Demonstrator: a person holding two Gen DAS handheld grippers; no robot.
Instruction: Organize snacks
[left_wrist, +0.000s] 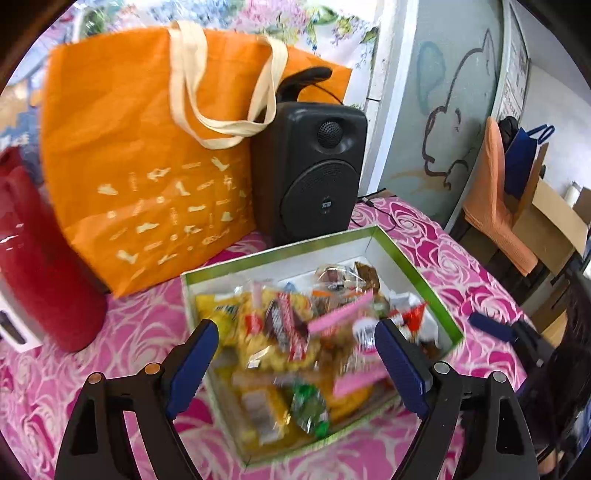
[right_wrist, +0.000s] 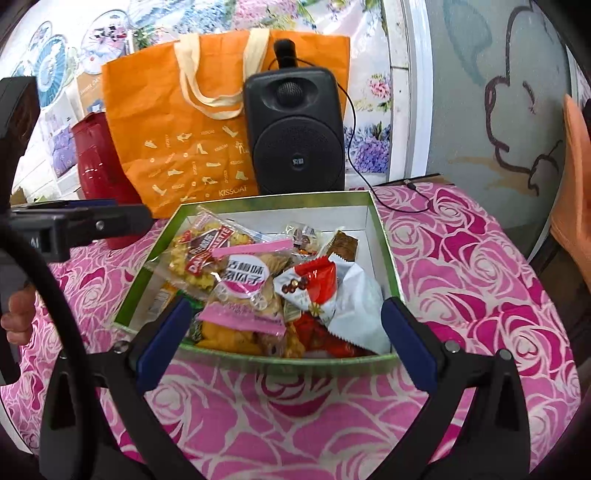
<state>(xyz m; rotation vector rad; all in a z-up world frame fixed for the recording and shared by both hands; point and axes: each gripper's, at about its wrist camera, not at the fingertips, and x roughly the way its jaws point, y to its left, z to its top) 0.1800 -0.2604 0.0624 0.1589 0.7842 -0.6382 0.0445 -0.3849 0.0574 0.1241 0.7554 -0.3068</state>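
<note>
Both pairs of blue-padded fingers are spread wide and nothing is held between them. The left gripper (left_wrist: 295, 350) is poised above the near part of a shallow green-rimmed cardboard box (left_wrist: 417, 273), and the right gripper (right_wrist: 286, 328) is poised at the box's near edge (right_wrist: 384, 236). The box is seen resting on a pink rose-patterned tablecloth (right_wrist: 295, 413) and is heaped with wrapped snacks (right_wrist: 258, 288): a clear packet of yellow puffs, pink-sealed biscuit bags, a red and white foil wrapper. No snack is seen lying loose on the cloth in either view, so the gathering is judged largely done; sorting or tidying of the jumbled pile may be left, though that cannot be confirmed.

Behind the box an orange fabric tote bag with cream handles (right_wrist: 184, 129), a black portable speaker (right_wrist: 295, 136) and a red glossy container (right_wrist: 96, 155) are shown.

The left view is blurred, yet the right gripper's blue fingertip (left_wrist: 491, 325) is caught in it beside the box's right wall, with an orange-draped chair (left_wrist: 495, 206) beyond. Only in the right view is packet print sharp, and a person's fingers (right_wrist: 16, 317) and the left gripper's black frame are seen at the left edge
</note>
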